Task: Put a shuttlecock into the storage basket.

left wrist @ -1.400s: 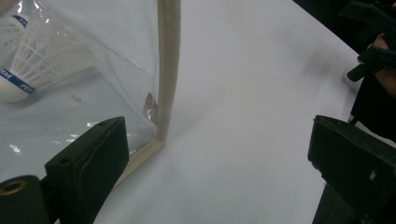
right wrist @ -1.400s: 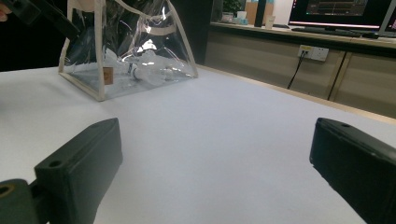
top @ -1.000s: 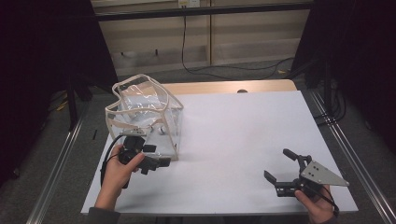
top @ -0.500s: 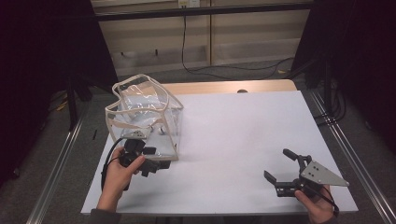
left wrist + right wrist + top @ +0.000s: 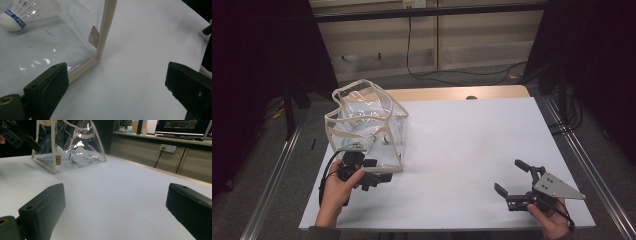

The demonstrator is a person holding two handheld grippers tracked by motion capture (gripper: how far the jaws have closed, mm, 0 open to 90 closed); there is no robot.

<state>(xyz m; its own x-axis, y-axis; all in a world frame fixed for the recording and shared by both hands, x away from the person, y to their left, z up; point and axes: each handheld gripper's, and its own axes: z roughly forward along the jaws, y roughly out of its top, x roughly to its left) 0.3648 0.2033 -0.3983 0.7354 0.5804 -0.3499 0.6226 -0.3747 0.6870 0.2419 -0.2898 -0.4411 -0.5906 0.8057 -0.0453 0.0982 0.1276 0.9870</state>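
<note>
Smooth white table [image 5: 462, 150], matte. Clear soft-plastic bag with cream fabric edging [image 5: 367, 127] stands far left, crinkled; white feathered shuttlecock [image 5: 18, 12] inside. Left gripper [image 5: 374, 172] at bag's near corner, jaws wide, empty. Right gripper [image 5: 512, 180] near right, jaws wide, empty.

White table [image 5: 472, 145], wood wall panels [image 5: 482, 35] w/ cable, dark curtains, monitors [image 5: 182, 126]

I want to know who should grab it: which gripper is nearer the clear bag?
The left gripper sits open right at the clear bag's near bottom corner. The right gripper is open far across the table, near its front right corner.
</note>
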